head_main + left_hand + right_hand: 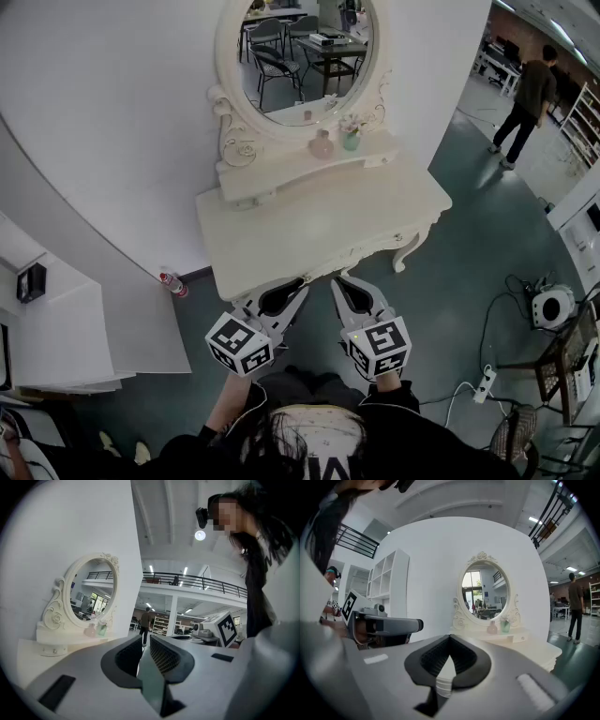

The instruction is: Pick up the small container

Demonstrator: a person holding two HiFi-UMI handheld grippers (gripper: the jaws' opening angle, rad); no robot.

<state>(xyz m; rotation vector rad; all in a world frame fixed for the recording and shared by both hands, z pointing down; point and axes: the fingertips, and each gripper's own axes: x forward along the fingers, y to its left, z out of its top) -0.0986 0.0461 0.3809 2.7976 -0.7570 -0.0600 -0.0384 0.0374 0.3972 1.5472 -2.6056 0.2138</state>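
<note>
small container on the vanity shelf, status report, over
Left claw and right claw both shut, empty, at the table's near edge. Pink container and green container untouched on the shelf under the mirror. Nothing in the way.

I can read no words, numbers or brands anywhere. The left white cube (pixel 240 344) and the right white cube (pixel 379 347) carry only black square marker patterns.
</note>
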